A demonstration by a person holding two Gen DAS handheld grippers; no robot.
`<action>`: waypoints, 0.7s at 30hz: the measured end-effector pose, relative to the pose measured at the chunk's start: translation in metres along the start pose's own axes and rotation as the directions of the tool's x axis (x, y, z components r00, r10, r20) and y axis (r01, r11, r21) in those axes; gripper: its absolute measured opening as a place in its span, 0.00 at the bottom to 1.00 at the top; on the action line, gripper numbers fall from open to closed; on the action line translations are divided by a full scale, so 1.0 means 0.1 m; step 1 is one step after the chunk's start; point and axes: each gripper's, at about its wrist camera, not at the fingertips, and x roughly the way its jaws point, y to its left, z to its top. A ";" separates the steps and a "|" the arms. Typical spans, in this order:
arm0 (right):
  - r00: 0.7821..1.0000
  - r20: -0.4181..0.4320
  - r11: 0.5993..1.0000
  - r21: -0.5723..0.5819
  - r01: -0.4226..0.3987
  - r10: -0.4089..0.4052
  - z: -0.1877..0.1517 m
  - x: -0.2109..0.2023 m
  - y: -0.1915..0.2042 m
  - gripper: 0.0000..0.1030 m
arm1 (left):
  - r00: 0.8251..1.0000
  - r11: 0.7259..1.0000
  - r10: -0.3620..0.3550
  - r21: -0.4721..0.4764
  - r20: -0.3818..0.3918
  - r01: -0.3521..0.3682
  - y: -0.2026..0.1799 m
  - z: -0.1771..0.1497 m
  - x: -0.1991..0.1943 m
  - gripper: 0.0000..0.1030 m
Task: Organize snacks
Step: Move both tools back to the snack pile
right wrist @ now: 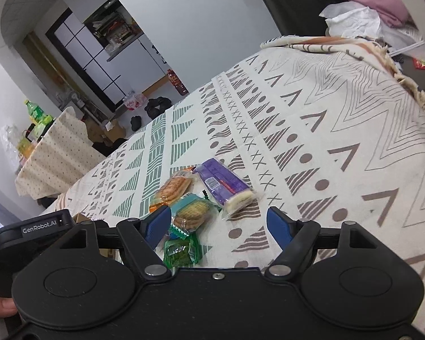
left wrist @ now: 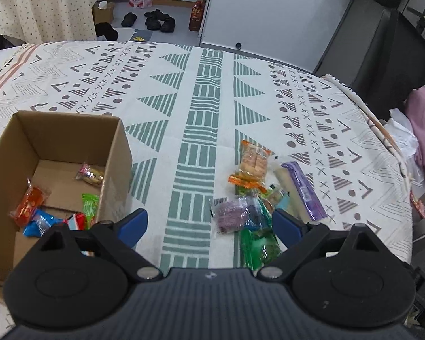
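A pile of wrapped snacks lies on the patterned tablecloth (left wrist: 206,90): an orange cracker pack (left wrist: 253,163), a long purple wafer pack (left wrist: 304,189), a purple-grey pack (left wrist: 229,215) and green packs (left wrist: 257,246). My left gripper (left wrist: 209,223) hovers open just before this pile, nothing between its blue fingers. At the left stands an open cardboard box (left wrist: 113,153) holding several snacks. In the right wrist view my right gripper (right wrist: 218,223) is open above the table, near the purple wafer pack (right wrist: 226,187), a teal cracker pack (right wrist: 194,211) and a green pack (right wrist: 181,250).
The table's right edge drops off toward a dark chair (left wrist: 393,53) and pink cloth (left wrist: 423,119). Beyond the far edge lie shoes (left wrist: 158,19) on the floor and another covered table (left wrist: 42,5). A hand (right wrist: 0,308) holds the left gripper at the lower left.
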 end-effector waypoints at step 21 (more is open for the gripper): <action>0.999 -0.036 0.998 -0.056 0.032 -0.034 0.01 0.66 -0.13 0.71 | 0.996 1.000 -0.024 -0.021 -0.091 0.022 -0.03 -0.04 0.75 0.79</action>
